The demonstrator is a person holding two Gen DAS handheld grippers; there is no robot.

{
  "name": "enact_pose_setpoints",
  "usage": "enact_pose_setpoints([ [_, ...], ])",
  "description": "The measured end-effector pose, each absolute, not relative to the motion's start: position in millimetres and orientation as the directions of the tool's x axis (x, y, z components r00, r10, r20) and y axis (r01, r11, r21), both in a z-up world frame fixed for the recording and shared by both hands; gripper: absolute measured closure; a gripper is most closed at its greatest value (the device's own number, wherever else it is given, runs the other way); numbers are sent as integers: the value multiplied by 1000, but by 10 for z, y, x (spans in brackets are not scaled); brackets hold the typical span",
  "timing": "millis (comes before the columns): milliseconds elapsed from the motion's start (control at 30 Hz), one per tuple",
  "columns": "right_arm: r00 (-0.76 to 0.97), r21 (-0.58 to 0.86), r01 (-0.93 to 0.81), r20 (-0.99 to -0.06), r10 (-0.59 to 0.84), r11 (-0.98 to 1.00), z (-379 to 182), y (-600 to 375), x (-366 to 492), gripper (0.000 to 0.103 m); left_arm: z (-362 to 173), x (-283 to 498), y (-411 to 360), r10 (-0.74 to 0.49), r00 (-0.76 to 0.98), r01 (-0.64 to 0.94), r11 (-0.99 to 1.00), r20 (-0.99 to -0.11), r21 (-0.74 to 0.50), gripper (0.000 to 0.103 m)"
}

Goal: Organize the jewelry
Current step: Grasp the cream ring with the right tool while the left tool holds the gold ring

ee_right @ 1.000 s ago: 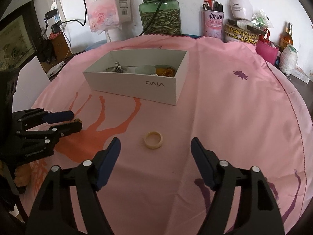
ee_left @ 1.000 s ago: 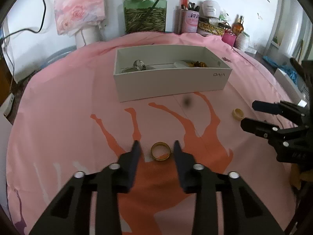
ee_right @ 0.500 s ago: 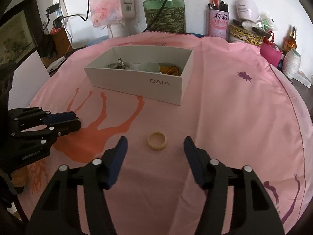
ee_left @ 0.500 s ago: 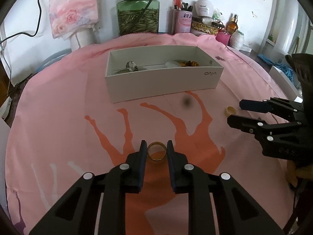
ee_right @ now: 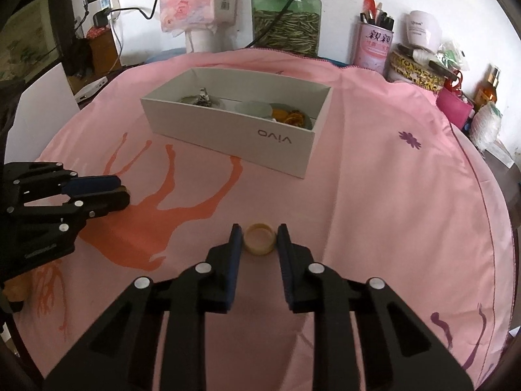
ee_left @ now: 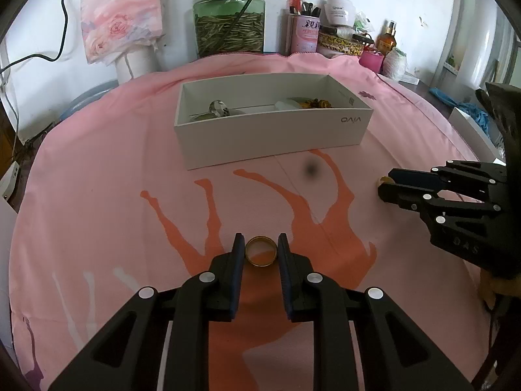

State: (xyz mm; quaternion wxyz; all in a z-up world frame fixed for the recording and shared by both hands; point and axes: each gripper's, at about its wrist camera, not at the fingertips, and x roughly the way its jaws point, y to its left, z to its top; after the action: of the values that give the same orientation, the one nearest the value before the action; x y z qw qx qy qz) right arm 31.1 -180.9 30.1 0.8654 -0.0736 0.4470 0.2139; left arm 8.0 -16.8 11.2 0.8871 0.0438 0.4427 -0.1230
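A gold ring (ee_left: 260, 263) lies on the pink cloth, and my left gripper (ee_left: 260, 244) is shut on it, one pad against each side. Further right a cream ring (ee_right: 259, 249) sits between the pads of my right gripper (ee_right: 259, 236), whose jaws are closing and touch its sides. In the left wrist view the right gripper (ee_left: 386, 186) shows at the right edge; in the right wrist view the left gripper (ee_right: 121, 192) shows at the left. Beyond both stands an open white box (ee_left: 270, 140) (ee_right: 228, 137) holding several jewelry pieces.
A green glass jar (ee_left: 229, 26), a pink tin of combs (ee_left: 302, 34), small pots and bottles (ee_right: 420, 65) and a tissue pack (ee_left: 117, 16) line the wall behind the round table. Its cloth edge (ee_right: 495, 202) drops off at the right. A white board (ee_right: 42, 97) stands at the left.
The left jaws closed onto the gold ring about half a second ago and have held still since. The right jaws came in from wide open to meet the cream ring.
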Motion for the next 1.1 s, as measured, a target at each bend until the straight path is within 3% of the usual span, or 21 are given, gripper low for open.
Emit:
enact_pose_setpoints([
  [1100,494,71,-502,-795,352,862,335,-1655,134,81,145,15,-223,-141,613,249,968,-778,21,82],
])
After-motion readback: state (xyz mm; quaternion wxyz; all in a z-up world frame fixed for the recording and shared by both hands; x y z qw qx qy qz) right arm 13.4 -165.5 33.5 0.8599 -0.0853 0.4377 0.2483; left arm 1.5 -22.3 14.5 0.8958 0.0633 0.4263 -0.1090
